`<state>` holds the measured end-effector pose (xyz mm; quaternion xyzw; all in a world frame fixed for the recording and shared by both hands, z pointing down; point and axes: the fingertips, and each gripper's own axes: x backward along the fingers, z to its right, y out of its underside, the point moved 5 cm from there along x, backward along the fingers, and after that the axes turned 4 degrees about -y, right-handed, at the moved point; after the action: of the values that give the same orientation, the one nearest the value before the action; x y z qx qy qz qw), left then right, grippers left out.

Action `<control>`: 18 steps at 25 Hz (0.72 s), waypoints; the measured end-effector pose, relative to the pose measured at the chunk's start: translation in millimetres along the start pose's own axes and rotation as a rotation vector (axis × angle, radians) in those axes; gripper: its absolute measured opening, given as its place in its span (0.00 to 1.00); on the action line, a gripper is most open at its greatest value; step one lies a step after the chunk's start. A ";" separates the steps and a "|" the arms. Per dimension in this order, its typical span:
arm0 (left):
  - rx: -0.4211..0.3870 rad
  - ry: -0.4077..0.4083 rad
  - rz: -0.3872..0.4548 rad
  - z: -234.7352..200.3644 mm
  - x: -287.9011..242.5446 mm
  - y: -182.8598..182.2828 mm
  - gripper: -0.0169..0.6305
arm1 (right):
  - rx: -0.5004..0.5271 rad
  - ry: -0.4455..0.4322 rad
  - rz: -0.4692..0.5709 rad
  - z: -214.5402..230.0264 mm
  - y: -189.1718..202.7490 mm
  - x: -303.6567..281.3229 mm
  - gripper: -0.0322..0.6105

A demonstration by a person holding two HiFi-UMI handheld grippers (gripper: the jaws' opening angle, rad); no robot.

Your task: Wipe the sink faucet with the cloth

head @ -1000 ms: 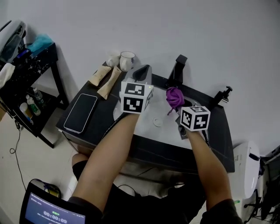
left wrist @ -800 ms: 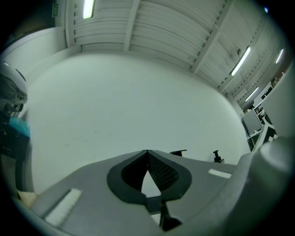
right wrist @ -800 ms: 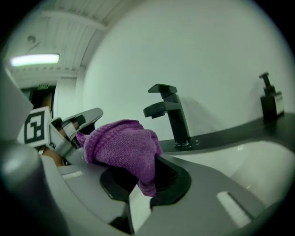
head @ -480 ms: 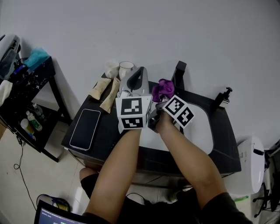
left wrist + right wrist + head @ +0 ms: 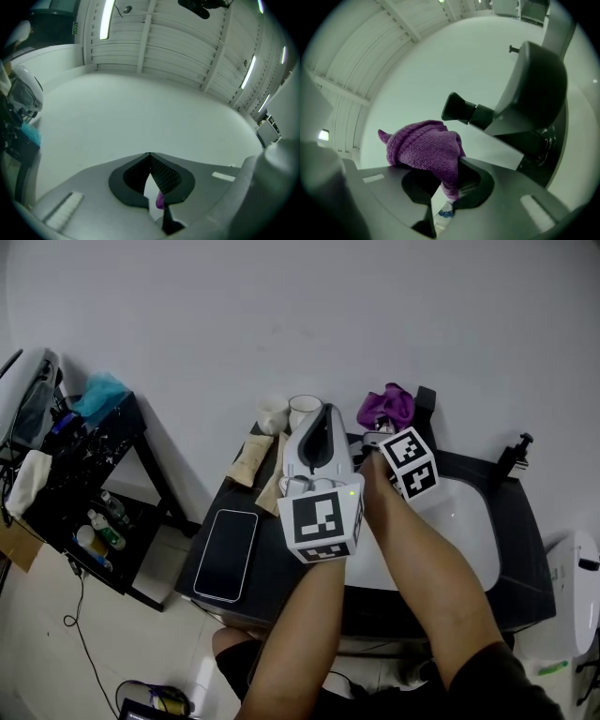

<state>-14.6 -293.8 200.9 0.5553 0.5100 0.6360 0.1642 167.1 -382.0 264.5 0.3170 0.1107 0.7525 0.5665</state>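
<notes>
Cloth [image 5: 424, 150] sits clamped in the right claw [image 5: 449, 187] beside the faucet [image 5: 534, 89]; left claw [image 5: 150, 157] closed, empty.

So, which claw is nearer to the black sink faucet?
Right. The right claw, shut on the purple knitted cloth, is just left of the black sink faucet. The left claw, empty, is farther left, toward the white cups.

Your cloth [image 5: 387, 407] is just left of the faucet [image 5: 427, 401], behind the sink [image 5: 473, 521]. Further left, the phone [image 5: 226, 554] lies on the table [image 5: 270, 566], with the cups [image 5: 302, 412] behind it.
</notes>
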 end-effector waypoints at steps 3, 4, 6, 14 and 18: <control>-0.051 0.015 0.013 4.1 0.6 -1.4 0.05 | -0.054 0.035 0.041 12.2 0.4 -3.8 0.13; -0.062 0.022 0.015 5.7 0.5 -1.9 0.05 | -0.069 0.047 0.049 16.4 1.5 -3.9 0.13; -0.079 0.034 0.014 9.3 0.1 -2.2 0.05 | -0.094 0.072 0.060 25.1 3.5 -2.9 0.13; -0.088 0.050 0.003 14.2 -1.4 -1.2 0.05 | -0.176 0.156 0.016 61.4 21.9 14.3 0.13; -0.100 0.041 -0.018 11.5 -2.6 2.5 0.05 | -0.059 0.095 -0.147 48.9 31.7 26.7 0.13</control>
<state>-2.8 -291.5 200.0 0.5287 0.4859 0.6703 0.1871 167.6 -377.3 328.5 0.2552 0.1380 0.7261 0.6233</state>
